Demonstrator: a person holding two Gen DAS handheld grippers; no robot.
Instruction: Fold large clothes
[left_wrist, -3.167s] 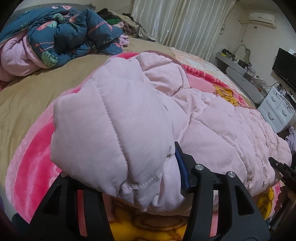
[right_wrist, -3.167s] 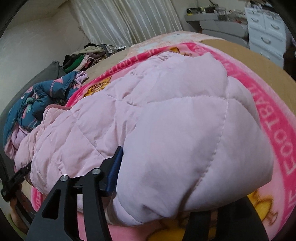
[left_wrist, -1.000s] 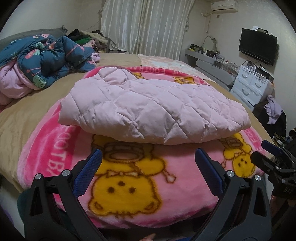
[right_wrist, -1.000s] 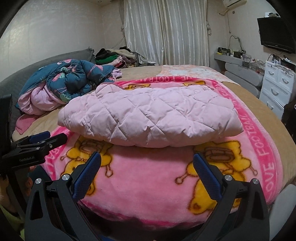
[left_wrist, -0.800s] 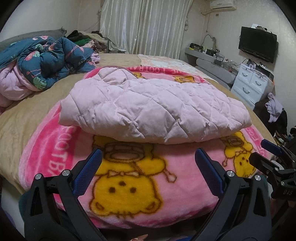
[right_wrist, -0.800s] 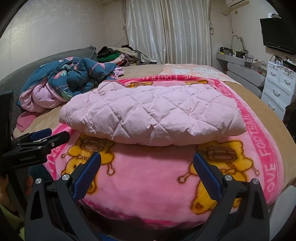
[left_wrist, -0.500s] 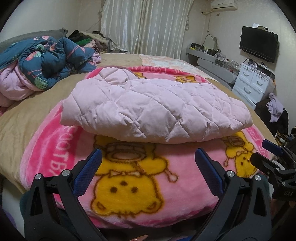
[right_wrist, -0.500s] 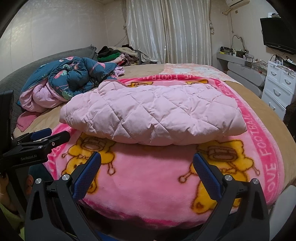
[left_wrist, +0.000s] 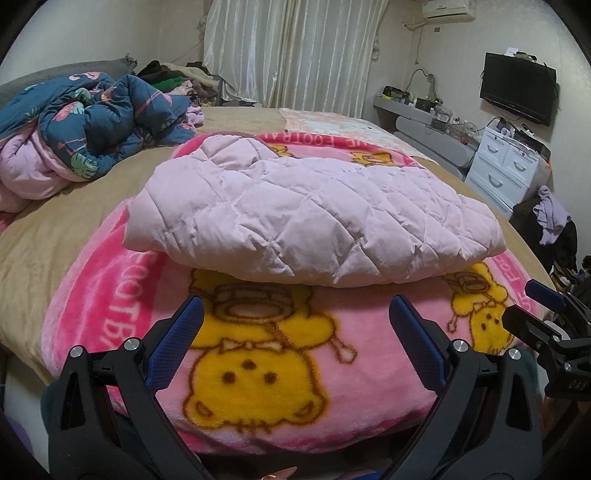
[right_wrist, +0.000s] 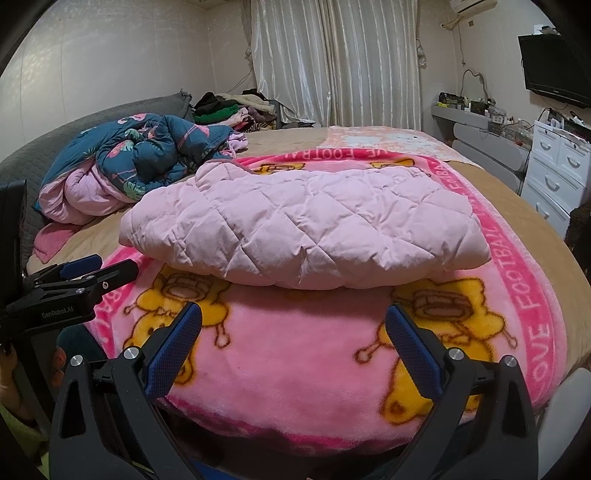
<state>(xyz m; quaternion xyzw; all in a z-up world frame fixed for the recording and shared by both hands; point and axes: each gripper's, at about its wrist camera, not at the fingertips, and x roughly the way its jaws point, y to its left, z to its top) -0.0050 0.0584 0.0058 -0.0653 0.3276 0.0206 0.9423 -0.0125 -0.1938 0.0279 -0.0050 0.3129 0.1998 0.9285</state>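
Left gripper (left_wrist: 295, 317): jaws spread wide, nothing between them, held level over the near edge of the blanket (left_wrist: 258, 354). Right gripper (right_wrist: 293, 325): same pose, jaws wide apart, empty, just beside the left one.

Counts: one pink quilted jacket (left_wrist: 314, 218), folded into a flat bundle, lying across the middle of the blanket, apart from both grippers. One blanket, pink with yellow cartoon figures, spread on one bed (left_wrist: 48, 229). One crumpled blue floral duvet (left_wrist: 92, 122) at the bed's far left. One white dresser (left_wrist: 506, 166), one TV (left_wrist: 517, 86) on the wall.
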